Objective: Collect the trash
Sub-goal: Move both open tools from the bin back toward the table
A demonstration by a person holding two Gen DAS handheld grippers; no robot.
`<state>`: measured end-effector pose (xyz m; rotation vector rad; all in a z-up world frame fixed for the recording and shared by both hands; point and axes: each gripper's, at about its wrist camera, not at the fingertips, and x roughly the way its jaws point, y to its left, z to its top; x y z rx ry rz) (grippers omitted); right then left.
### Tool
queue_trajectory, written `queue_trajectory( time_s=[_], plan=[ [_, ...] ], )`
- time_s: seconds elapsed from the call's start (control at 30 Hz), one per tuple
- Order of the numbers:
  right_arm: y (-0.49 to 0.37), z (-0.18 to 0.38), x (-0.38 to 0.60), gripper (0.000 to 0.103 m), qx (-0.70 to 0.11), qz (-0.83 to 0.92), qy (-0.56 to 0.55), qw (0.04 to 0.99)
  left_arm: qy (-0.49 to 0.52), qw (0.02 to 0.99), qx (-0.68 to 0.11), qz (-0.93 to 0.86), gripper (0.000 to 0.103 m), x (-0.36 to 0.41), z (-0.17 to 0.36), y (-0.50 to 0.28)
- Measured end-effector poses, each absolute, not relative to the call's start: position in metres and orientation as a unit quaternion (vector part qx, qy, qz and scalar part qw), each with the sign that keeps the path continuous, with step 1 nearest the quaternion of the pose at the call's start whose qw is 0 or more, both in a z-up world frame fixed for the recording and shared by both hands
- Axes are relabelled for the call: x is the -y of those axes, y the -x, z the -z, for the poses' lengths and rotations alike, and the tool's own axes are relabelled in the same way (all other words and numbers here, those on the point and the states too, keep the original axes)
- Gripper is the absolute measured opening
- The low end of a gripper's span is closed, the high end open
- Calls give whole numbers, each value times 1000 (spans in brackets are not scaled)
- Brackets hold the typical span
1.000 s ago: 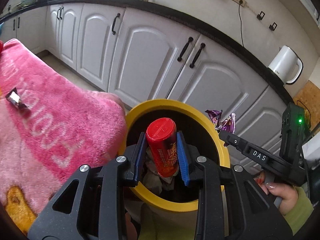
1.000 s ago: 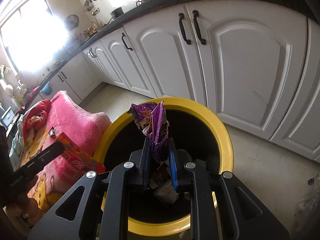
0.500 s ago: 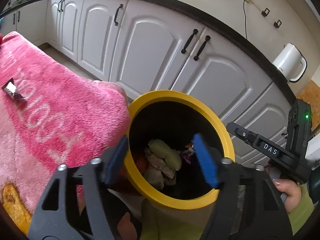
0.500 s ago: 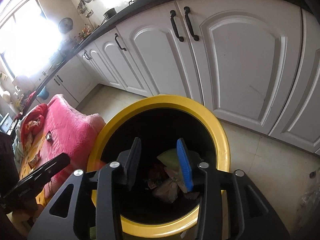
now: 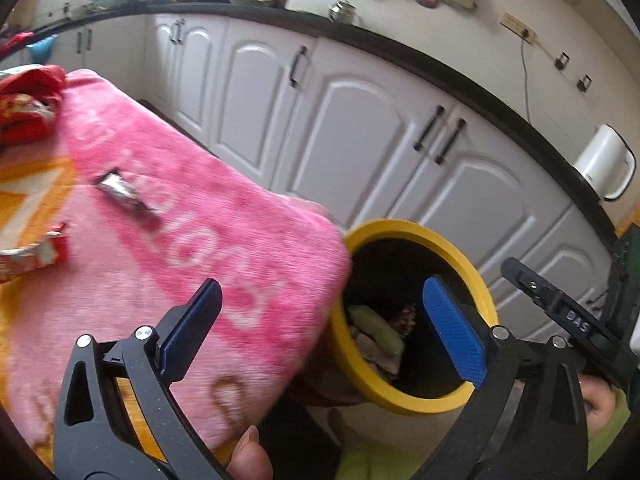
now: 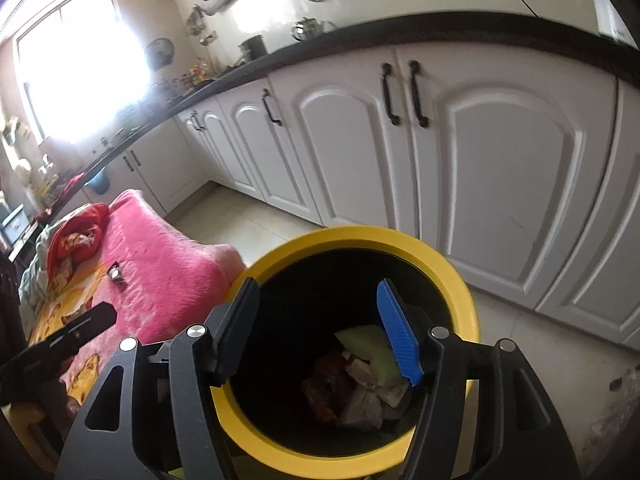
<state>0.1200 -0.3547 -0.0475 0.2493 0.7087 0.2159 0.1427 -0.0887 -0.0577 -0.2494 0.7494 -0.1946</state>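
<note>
A yellow-rimmed black trash bin [image 5: 476, 280] [image 6: 460, 292] stands beside a pink blanket [image 5: 208, 240] [image 6: 160, 276]. Trash lies inside it [image 6: 360, 384] [image 5: 380, 336]. My left gripper [image 5: 320, 328] is open and empty, over the blanket's edge and the bin's left rim. My right gripper [image 6: 320, 328] is open and empty above the bin's mouth. A silver wrapper [image 5: 120, 192] [image 6: 115, 273] and a red-and-white wrapper [image 5: 36, 248] lie on the blanket.
White kitchen cabinets [image 5: 360, 132] [image 6: 500, 184] under a black counter run behind the bin. A white kettle [image 5: 604, 162] stands on the counter. Red cloth [image 5: 28, 100] [image 6: 76, 236] lies at the blanket's far end. Tiled floor [image 6: 540, 340] surrounds the bin.
Both grippers opened and dropped their loads, a red can and a purple wrapper, into the bin. The left gripper then swung left toward the blanket, opening wider.
</note>
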Motion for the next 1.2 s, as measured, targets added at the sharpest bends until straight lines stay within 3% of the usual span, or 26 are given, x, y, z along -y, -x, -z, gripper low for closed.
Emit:
queue_trajectory(
  time_s=[0.7,1.2],
  plan=[
    [-105,19,244,65,-319,-203,-28,925,177,927,-329,-22,92,-19,44,-105],
    [-138,17,159,65,-328,-259,18,908,295,887,-345,-85,92,-97,72,-105]
  ],
)
